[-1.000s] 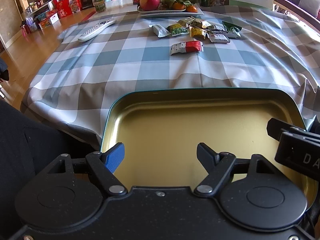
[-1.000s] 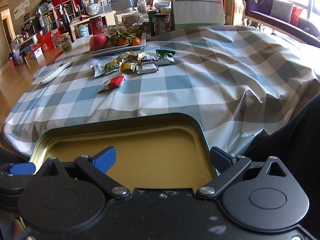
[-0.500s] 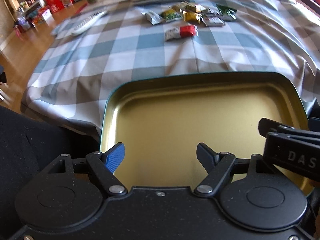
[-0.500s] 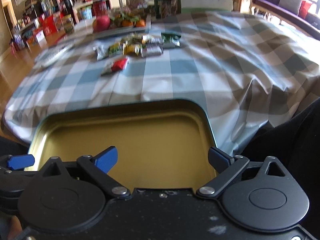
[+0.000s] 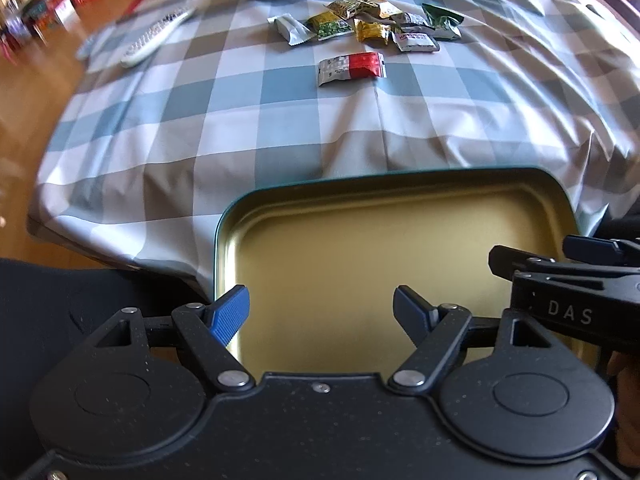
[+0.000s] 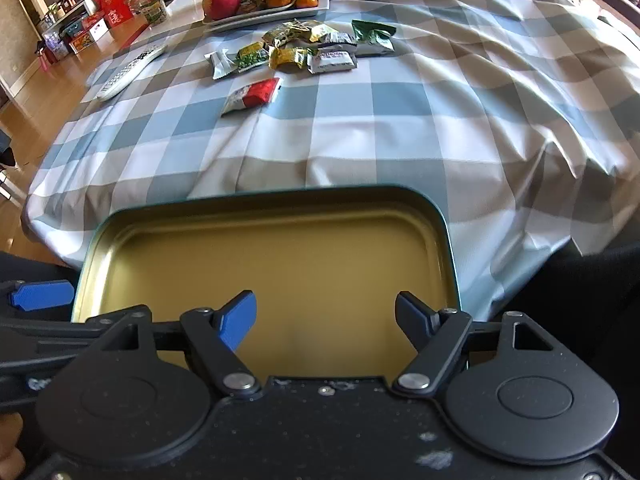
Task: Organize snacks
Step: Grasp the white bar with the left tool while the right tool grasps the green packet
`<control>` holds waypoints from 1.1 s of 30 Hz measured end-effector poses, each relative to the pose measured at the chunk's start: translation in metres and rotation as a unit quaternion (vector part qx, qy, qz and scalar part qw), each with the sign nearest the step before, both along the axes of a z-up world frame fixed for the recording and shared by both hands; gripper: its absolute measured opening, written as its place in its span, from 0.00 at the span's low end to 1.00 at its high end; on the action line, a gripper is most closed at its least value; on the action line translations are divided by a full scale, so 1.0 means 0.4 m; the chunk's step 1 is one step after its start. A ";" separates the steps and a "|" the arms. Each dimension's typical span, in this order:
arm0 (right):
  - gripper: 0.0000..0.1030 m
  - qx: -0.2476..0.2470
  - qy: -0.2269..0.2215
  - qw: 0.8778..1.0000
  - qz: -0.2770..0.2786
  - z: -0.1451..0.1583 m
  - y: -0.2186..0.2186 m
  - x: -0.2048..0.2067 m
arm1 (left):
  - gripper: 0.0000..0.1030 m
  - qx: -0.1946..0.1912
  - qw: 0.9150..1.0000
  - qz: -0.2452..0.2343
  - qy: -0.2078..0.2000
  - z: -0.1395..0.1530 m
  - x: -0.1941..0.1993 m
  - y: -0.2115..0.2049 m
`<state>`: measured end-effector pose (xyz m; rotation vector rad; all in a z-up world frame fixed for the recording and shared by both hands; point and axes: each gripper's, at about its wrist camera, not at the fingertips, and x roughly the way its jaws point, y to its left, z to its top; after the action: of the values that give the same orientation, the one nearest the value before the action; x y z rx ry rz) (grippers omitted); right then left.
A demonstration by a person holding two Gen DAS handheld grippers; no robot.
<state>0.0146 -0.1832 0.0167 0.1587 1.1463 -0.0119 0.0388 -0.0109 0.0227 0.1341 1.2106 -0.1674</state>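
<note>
Lying in a loose cluster on the far part of the checked bench (image 6: 400,112): snack packets (image 6: 296,50), a red-and-white packet (image 6: 252,95) just nearer. Sitting at the near edge: empty gold tin tray (image 6: 276,248). Hovering over the tray, gripping nothing: left tool (image 5: 322,306) standing open, right tool (image 6: 326,314) closing on empty air.

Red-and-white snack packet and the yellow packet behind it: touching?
Apart. The right wrist view shows checked tablecloth between the red-and-white snack packet and the yellow packet.
</note>
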 end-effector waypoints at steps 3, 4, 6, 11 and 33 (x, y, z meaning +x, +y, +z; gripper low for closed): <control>0.76 -0.002 -0.001 1.000 0.005 0.015 -0.007 0.038 | 0.78 -0.003 1.000 0.012 0.007 0.013 0.044 0.013; 0.76 -0.002 -0.002 1.000 0.004 0.020 -0.010 0.051 | 0.78 0.000 1.000 0.015 0.005 0.017 0.056 0.016; 0.74 0.000 -0.006 1.000 0.001 0.030 -0.017 0.079 | 0.78 0.015 1.000 0.017 -0.002 0.026 0.091 0.020; 0.74 -0.007 -0.031 0.999 -0.027 0.050 -0.046 0.160 | 0.78 0.048 0.998 0.020 -0.024 0.047 0.178 0.023; 0.53 -0.008 -0.030 0.996 -0.086 -0.005 -0.179 0.643 | 0.74 -0.040 0.998 0.057 -0.008 0.018 0.617 -0.014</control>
<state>0.2716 -0.2548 0.0146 0.2419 1.0707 -0.1673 0.2855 -0.0166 0.0297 -0.0037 1.1901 -0.1154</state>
